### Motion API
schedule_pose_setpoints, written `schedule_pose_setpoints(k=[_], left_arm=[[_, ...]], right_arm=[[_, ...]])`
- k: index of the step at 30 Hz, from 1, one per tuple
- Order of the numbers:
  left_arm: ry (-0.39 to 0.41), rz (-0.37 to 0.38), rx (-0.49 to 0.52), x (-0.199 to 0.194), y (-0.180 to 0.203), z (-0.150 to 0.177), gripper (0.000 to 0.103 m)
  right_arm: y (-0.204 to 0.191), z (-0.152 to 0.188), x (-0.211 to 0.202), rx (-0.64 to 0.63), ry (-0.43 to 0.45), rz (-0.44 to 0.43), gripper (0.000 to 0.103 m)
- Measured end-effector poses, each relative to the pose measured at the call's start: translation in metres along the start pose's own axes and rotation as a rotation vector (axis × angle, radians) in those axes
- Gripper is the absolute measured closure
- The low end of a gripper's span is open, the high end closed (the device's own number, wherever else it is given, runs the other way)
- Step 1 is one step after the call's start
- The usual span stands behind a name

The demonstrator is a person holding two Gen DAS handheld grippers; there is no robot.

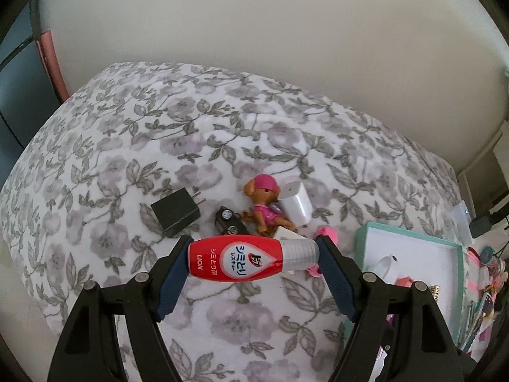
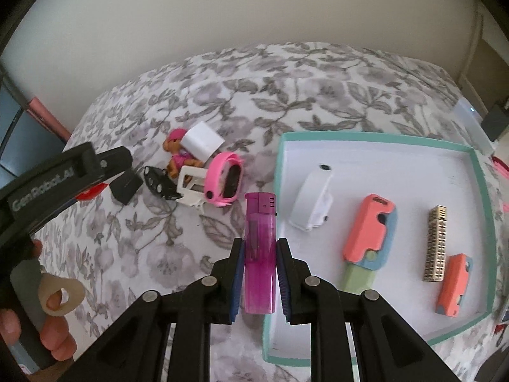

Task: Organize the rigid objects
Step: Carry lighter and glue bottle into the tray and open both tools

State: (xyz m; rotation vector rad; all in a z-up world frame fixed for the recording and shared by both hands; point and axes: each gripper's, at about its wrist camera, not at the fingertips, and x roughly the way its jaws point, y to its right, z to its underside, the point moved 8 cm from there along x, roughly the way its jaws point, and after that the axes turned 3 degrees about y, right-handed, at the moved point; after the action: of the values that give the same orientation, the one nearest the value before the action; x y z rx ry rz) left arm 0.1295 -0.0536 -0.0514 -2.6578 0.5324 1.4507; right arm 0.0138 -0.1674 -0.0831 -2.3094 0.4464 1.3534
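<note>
I see a bed under a soft grey-floral white blanket (image 1: 133, 146), backed by a plain cream wall (image 1: 254, 31). My left hand-held gripper (image 1: 253, 259) pinches a glossy red plastic stain-remover bottle (image 1: 235, 260) sideways above the blanket. My right hand-held gripper (image 2: 260, 273) clamps a translucent purple lighter (image 2: 260, 254) at the rim of the teal-edged white cardboard tray (image 2: 375, 137).

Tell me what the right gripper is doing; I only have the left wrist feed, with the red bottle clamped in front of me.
Observer: The right gripper is shut on a purple lighter, held beside the teal tray.
Operator: What's already in the tray?
Observer: A white device, two coral cases and, and a gold block.
Operator: Anything hidden behind my bottle?
Observer: A pink wristband lies on the floral cover, outside the tray.
</note>
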Motion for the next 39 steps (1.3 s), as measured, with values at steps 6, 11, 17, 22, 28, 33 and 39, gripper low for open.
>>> schedule_pose_setpoints(k=[6,11,17,22,28,33,39], left_arm=[[0.008,0.020,0.057,-0.007,0.026,0.007,0.024],[-0.007,0.050,0.132,-0.010,0.059,0.021,0.024],[-0.060,0.104,0.217,-0.008,0.101,0.046,0.024],[-0.107,0.129,0.262,-0.005,0.124,0.064,0.024],[-0.182,0.174,0.275,0.004,0.141,0.084,0.024],[-0.229,0.173,0.289,0.014,0.145,0.095,0.024],[-0.274,0.171,0.276,0.024,0.143,0.102,0.024]], right_arm=[[0.023,-0.005,-0.012,0.034,0.031,0.025,0.082],[0.059,-0.004,-0.020,0.079,0.038,0.094,0.082],[0.104,0.005,-0.023,0.141,0.020,0.168,0.082],[0.136,0.016,-0.024,0.226,-0.002,0.178,0.082],[0.153,0.021,-0.027,0.261,-0.002,0.186,0.082],[0.154,0.025,-0.020,0.243,-0.030,0.180,0.082],[0.154,0.033,-0.009,0.229,-0.074,0.170,0.082]])
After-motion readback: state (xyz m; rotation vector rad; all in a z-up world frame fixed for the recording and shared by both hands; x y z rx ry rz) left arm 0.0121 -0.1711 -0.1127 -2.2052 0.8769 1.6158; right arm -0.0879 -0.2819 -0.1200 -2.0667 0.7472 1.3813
